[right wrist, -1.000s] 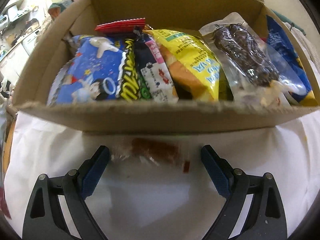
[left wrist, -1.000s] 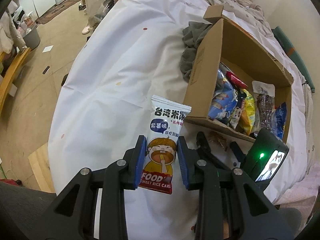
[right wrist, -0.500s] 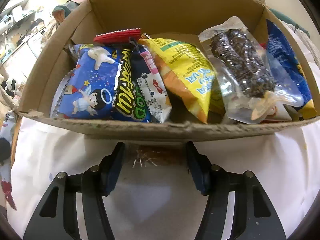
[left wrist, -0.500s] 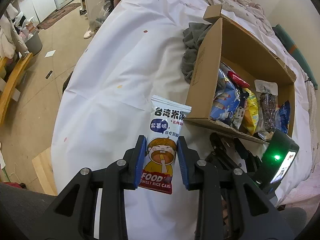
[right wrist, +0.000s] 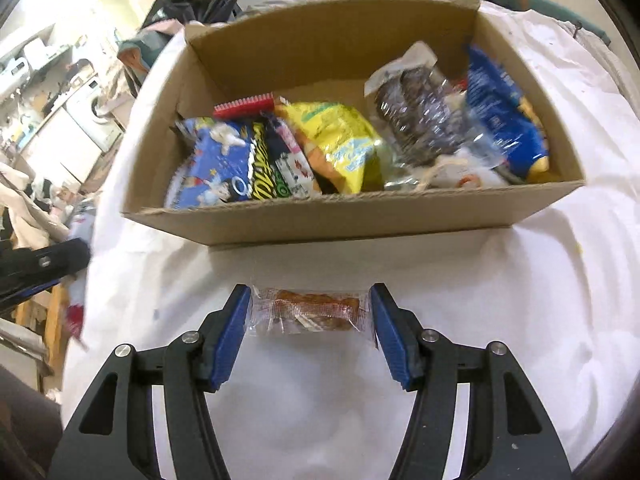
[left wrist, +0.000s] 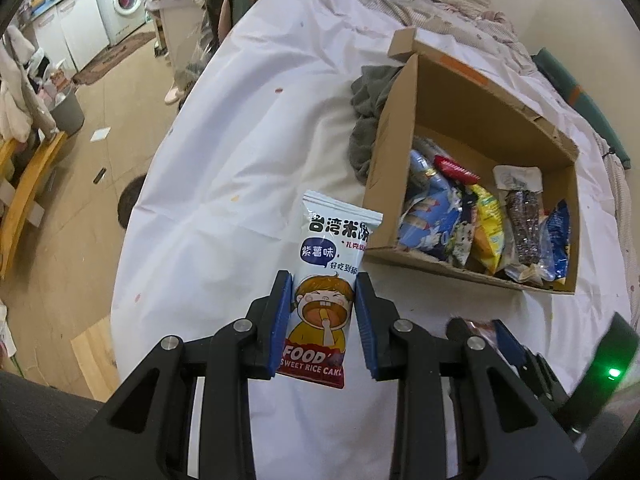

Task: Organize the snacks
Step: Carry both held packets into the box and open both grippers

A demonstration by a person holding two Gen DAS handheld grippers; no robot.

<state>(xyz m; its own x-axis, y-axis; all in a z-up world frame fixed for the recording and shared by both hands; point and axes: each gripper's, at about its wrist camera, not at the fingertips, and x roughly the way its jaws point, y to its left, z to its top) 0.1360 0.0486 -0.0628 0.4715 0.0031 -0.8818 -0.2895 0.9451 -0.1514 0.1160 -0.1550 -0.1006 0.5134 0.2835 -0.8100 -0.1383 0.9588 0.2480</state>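
Observation:
My left gripper (left wrist: 323, 308) is shut on a white rice cake packet (left wrist: 328, 276) with a cartoon child and holds it above the white sheet, left of the cardboard box (left wrist: 390, 148). My right gripper (right wrist: 310, 312) is shut on a small clear packet with an orange-brown snack (right wrist: 308, 311), held crosswise between the blue pads just in front of the box (right wrist: 340, 220). The box holds several snack bags: a blue one (right wrist: 212, 168), a yellow one (right wrist: 340, 144), a clear one with dark contents (right wrist: 416, 116). The right gripper (left wrist: 484, 336) shows in the left wrist view at the lower right.
A grey cloth (left wrist: 368, 120) lies against the box's far left side. The white sheet (left wrist: 240, 140) covers a bed; its left edge drops to a wooden floor (left wrist: 80, 160). A washing machine (left wrist: 122, 4) and clutter stand at the far left.
My right gripper has closed on the small clear packet and pulled back and up from the box. My left gripper has kept hold of the rice cake packet and risen a little.

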